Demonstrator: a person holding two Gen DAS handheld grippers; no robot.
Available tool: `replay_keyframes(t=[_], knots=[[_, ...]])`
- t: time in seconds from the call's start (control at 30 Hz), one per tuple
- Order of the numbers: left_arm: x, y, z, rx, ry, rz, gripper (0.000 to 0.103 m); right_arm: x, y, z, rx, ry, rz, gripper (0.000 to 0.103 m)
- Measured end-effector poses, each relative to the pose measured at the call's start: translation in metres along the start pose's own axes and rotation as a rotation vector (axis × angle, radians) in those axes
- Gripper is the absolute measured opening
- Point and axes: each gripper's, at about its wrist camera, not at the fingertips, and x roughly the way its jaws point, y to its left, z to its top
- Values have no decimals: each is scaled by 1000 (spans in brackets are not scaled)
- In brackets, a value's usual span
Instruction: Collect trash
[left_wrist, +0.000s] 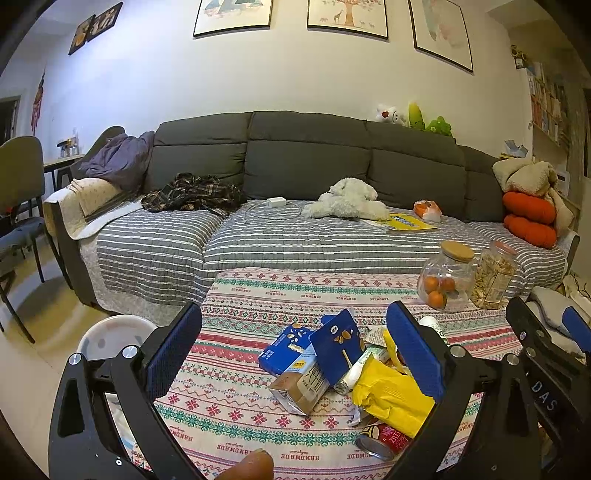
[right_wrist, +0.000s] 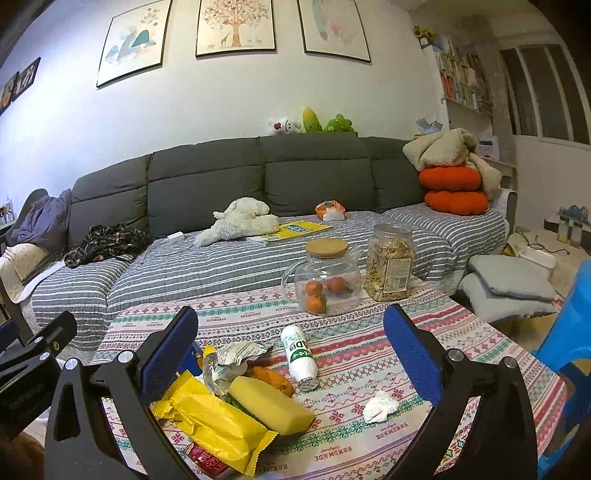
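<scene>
Trash lies in a heap on the patterned tablecloth (left_wrist: 258, 295). In the left wrist view I see blue cartons (left_wrist: 291, 347), a brown carton (left_wrist: 303, 387), a yellow wrapper (left_wrist: 391, 398) and a red can (left_wrist: 384, 439). My left gripper (left_wrist: 295, 354) is open above the table, its fingers either side of the cartons, holding nothing. In the right wrist view the yellow wrapper (right_wrist: 214, 421), a yellow sponge (right_wrist: 269, 402), a white bottle (right_wrist: 299, 354), orange peel (right_wrist: 273, 376) and a crumpled tissue (right_wrist: 380, 406) show. My right gripper (right_wrist: 291, 354) is open and empty above them.
A glass jar with oranges (right_wrist: 325, 280) and a jar of snacks (right_wrist: 391, 266) stand at the table's far edge. A grey sofa (right_wrist: 258, 177) is behind. A white bin (left_wrist: 110, 336) stands left of the table. A blue plastic chair (right_wrist: 569, 332) is at right.
</scene>
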Motion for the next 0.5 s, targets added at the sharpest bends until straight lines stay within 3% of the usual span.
replay_keyframes(t=[0.5], knots=[[-1, 0, 1, 2, 6, -8, 96, 0, -1, -1, 6, 9, 0, 98]])
